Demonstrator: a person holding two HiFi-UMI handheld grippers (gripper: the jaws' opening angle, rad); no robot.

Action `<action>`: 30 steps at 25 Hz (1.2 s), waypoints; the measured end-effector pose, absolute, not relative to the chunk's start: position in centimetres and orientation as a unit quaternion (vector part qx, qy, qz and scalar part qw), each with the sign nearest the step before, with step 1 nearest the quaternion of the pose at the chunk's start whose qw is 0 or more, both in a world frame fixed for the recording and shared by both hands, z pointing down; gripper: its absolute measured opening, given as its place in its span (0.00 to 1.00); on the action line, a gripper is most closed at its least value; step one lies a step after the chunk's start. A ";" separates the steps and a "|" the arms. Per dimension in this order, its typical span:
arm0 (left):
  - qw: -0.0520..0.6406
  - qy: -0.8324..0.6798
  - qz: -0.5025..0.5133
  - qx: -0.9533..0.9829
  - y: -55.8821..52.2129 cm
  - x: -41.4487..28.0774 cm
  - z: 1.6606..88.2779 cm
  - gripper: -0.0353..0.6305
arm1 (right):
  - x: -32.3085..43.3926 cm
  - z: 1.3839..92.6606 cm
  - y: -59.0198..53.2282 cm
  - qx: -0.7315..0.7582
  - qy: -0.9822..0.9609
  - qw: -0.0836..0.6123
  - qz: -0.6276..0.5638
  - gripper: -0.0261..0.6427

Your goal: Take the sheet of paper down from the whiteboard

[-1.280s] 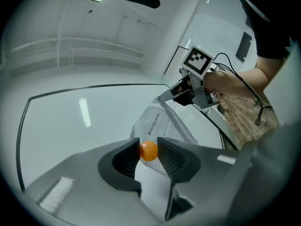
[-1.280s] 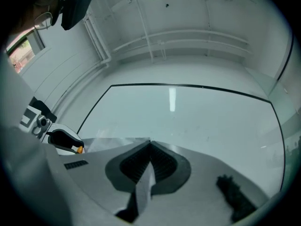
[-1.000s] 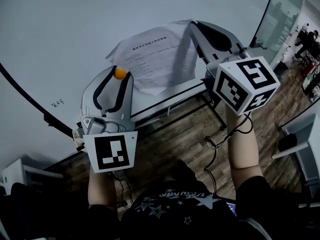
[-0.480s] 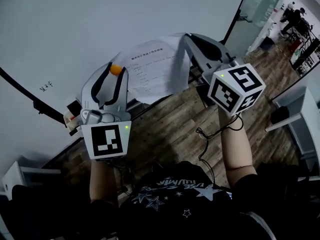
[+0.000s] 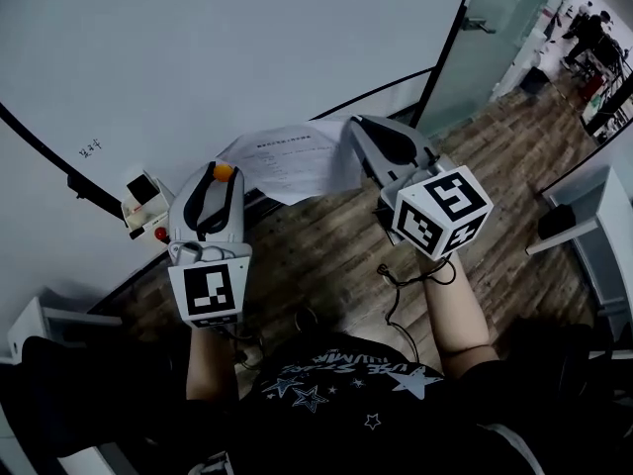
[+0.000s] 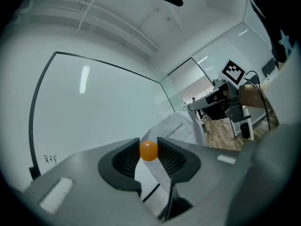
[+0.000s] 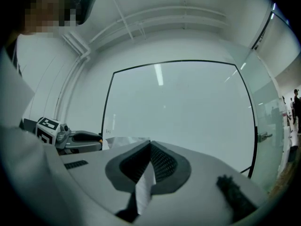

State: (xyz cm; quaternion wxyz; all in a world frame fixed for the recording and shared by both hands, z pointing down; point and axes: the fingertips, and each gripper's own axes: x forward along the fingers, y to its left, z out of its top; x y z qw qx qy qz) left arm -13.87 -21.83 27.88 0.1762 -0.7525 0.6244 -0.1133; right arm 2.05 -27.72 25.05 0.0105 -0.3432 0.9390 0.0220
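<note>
The printed paper sheet [image 5: 292, 161] hangs in the air between my two grippers, off the whiteboard [image 5: 247, 47]. My right gripper [image 5: 348, 127] is shut on the sheet's right edge; in the right gripper view a strip of the paper [image 7: 143, 188] sticks out below the closed pads [image 7: 160, 163]. My left gripper [image 5: 220, 180] is shut on a small orange ball magnet [image 5: 225, 172] at the sheet's left side. The left gripper view shows the magnet [image 6: 149, 150] clamped between both pads, with the paper [image 6: 178, 132] trailing behind it toward the right gripper [image 6: 221, 102].
A small white box [image 5: 141, 190] and a red item [image 5: 160, 234] sit on the board's tray at the left. A glass door [image 5: 495, 38] stands to the right of the board. Wooden floor [image 5: 326, 255] lies below, and a white desk [image 5: 584, 240] is at the right.
Both grippers have come down and back from the whiteboard, and the paper has come with them. The sheet now sits lower and flatter between them; the tray and white box have come into sight.
</note>
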 end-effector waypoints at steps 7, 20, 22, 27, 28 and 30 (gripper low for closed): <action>0.135 0.621 -0.115 -0.764 -15.3 -10.2 31.0 0.24 | 5.4 27.1 -21.0 -0.339 0.940 0.015 0.022 0.06; 0.067 0.643 -0.102 -0.756 -2.3 -6.8 34.6 0.24 | 8.8 31.0 -9.2 -0.300 0.954 -0.001 -0.007 0.06; 0.064 0.644 -0.104 -0.755 -0.9 -6.5 34.8 0.24 | 8.7 31.4 -8.3 -0.292 0.956 0.004 -0.013 0.06; 0.056 0.638 -0.105 -0.760 1.3 -5.8 35.4 0.24 | 9.2 32.5 -6.6 -0.296 0.955 0.016 -0.031 0.06; 0.052 0.637 -0.102 -0.762 1.5 -5.8 35.6 0.24 | 9.1 32.6 -6.3 -0.297 0.954 0.014 -0.031 0.06; 0.049 0.633 -0.096 -0.766 1.9 -5.9 35.8 0.24 | 8.7 32.8 -5.6 -0.300 0.953 0.010 -0.027 0.06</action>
